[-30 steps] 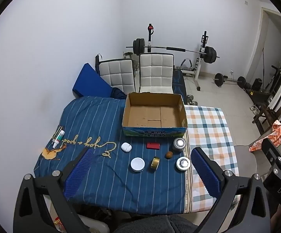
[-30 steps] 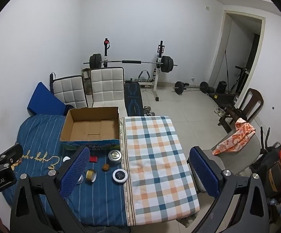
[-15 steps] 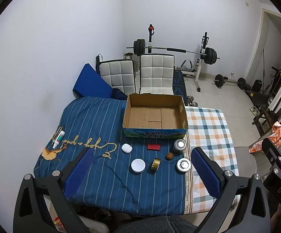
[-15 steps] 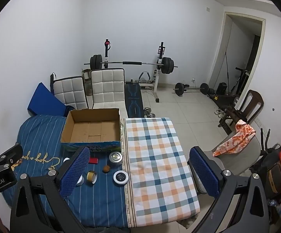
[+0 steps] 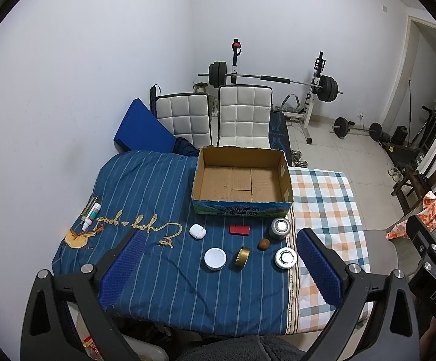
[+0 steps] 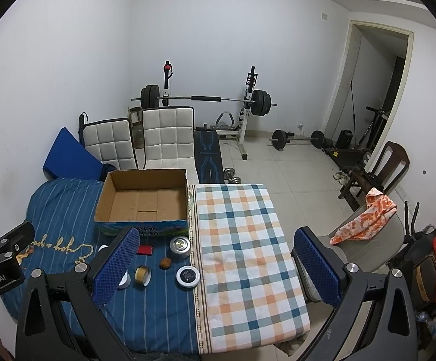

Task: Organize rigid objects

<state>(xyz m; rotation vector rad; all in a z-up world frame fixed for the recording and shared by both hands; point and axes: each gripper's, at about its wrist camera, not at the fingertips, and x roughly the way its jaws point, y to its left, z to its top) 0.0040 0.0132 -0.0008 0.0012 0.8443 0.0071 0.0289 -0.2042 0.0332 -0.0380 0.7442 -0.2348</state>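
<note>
An empty cardboard box [image 5: 242, 180] [image 6: 145, 198] sits on the table's far middle. In front of it on the blue striped cloth lie a white earbud case [image 5: 197, 231], a red flat box [image 5: 239, 229] [image 6: 144, 250], a silver can [image 5: 280, 228] [image 6: 180, 247], a brown nut [image 5: 264, 244] [image 6: 166, 263], a white lid [image 5: 215, 258], a gold tape roll [image 5: 243, 255] [image 6: 143, 274] and a round tin [image 5: 285, 257] [image 6: 188, 276]. My left gripper [image 5: 218, 264] hangs open well above them. My right gripper [image 6: 215, 264] is open over the checked cloth, holding nothing.
A white tube [image 5: 91, 216] lies at the table's left edge. Two white chairs [image 5: 242, 117] and a blue pad [image 5: 141, 132] stand behind the table, with a barbell rack [image 5: 272, 78] beyond. A chair with an orange cloth [image 6: 365, 216] is at the right.
Both views have shifted slightly; the table objects sit a little higher in frame than a second ago. Nothing on the table has moved and both grippers stay open.
</note>
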